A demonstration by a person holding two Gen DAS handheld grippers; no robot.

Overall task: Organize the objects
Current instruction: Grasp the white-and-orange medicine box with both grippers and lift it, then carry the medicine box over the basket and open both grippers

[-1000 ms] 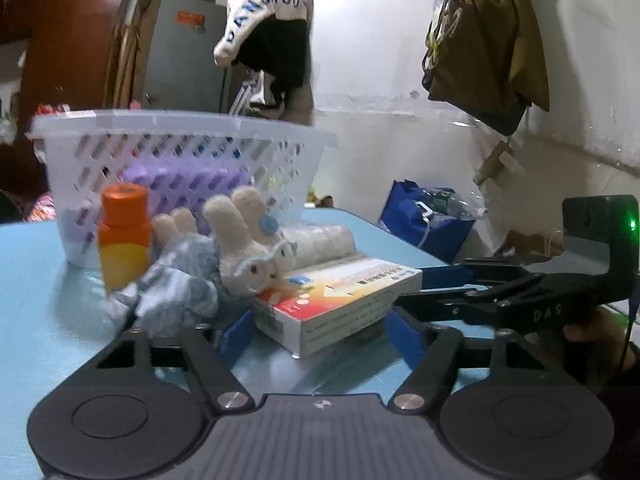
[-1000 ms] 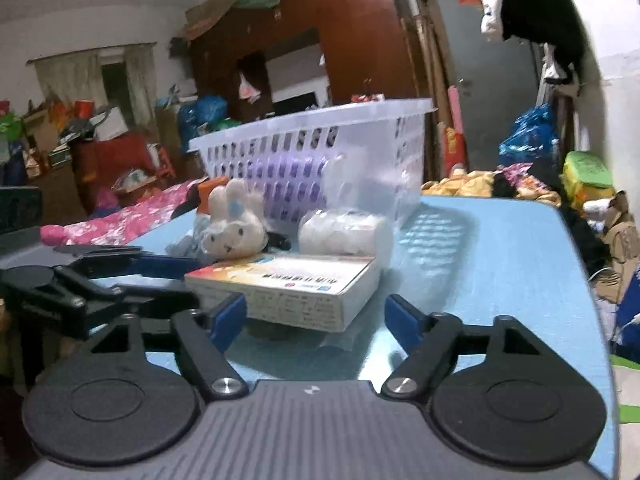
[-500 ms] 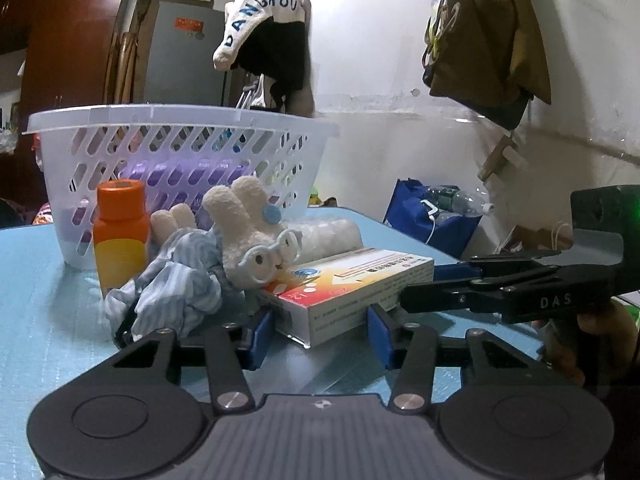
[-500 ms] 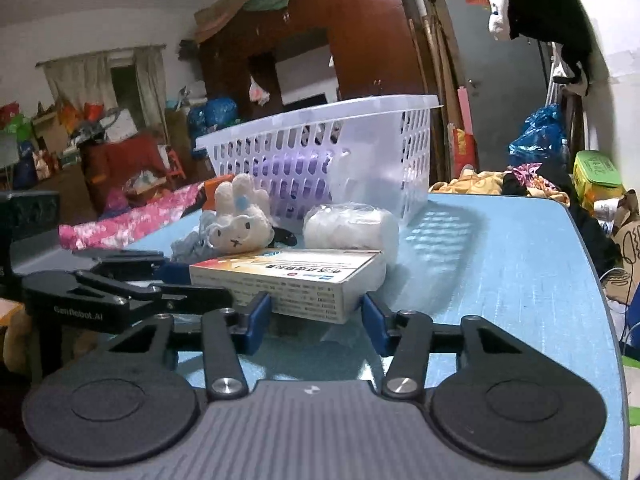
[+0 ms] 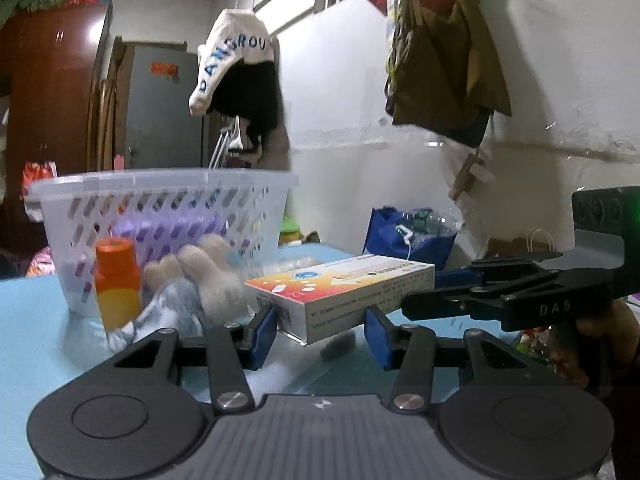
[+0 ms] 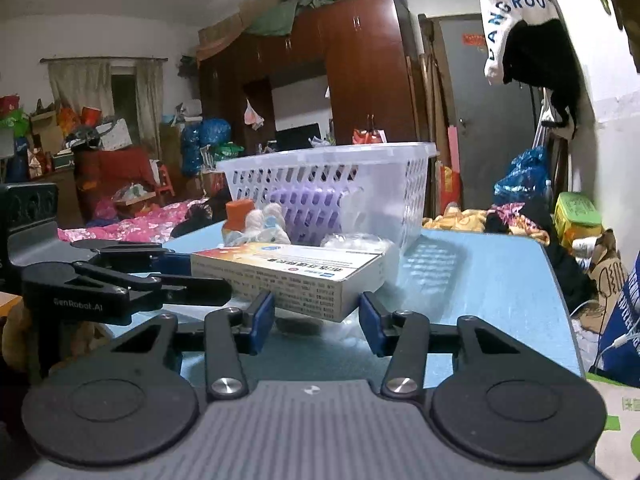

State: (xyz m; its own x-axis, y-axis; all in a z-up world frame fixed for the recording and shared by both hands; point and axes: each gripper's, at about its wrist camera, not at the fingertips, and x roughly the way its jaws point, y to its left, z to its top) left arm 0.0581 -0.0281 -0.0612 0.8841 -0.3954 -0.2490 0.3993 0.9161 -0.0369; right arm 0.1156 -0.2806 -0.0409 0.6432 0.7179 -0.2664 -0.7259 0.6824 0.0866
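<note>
A flat medicine box [image 5: 344, 294] with an orange and white top is held off the blue table [image 5: 36, 320] between both grippers. My left gripper [image 5: 320, 334] is shut on one end of the box. My right gripper [image 6: 316, 322] is shut on the other end of the box [image 6: 288, 276]. Each gripper shows in the other's view, the right one [image 5: 520, 292] and the left one [image 6: 120, 280]. Behind stand an orange-capped bottle [image 5: 117, 282], a plush rabbit [image 5: 204, 280], and a white lattice basket [image 5: 160, 220] holding something purple.
A plastic-wrapped white roll [image 6: 360, 244] lies by the basket [image 6: 332, 192]. The table's right edge [image 6: 560, 292] drops to bags and clutter on the floor. A white wall with hanging clothes [image 5: 440, 60] runs along the far side.
Both grippers closed from wide open onto the ends of the medicine box and lifted it off the table. The views rose and the box now hangs above the table.
</note>
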